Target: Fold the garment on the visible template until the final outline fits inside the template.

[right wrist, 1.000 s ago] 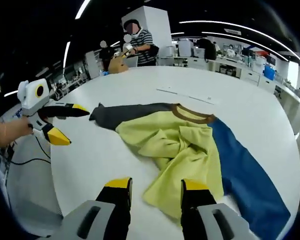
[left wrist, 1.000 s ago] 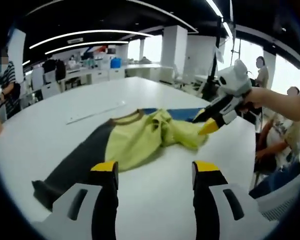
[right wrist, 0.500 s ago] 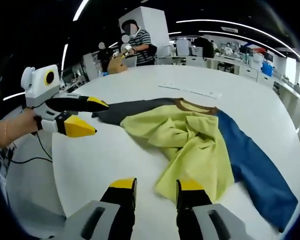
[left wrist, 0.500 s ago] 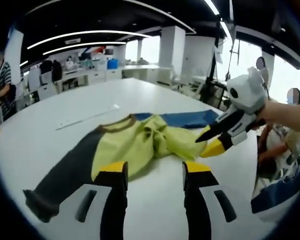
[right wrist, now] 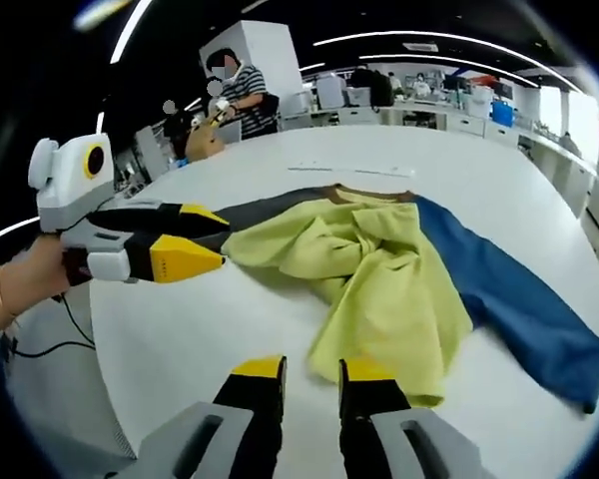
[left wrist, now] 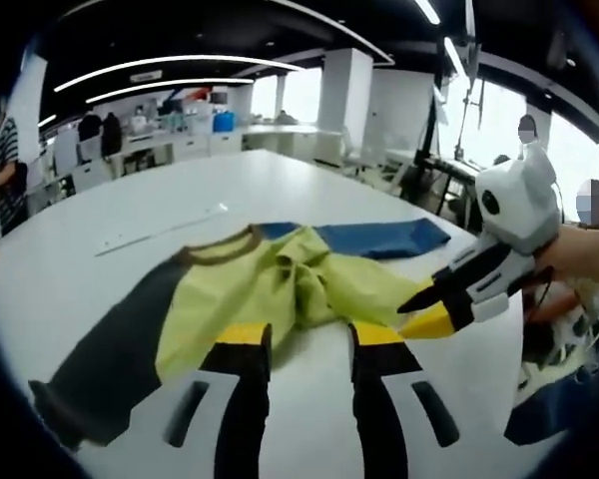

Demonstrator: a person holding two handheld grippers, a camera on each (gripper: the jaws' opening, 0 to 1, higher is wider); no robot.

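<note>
A big open-plan office with a dark ceiling crossed by long curved light strips. A broad white pillar rises at upper centre of the left gripper view, bright windows to its right, white desks at upper left, and a wide white table below.

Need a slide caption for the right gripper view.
Two open grippers, right and left, hover near a crumpled yellow shirt with one grey sleeve and one blue on a white table.
</note>
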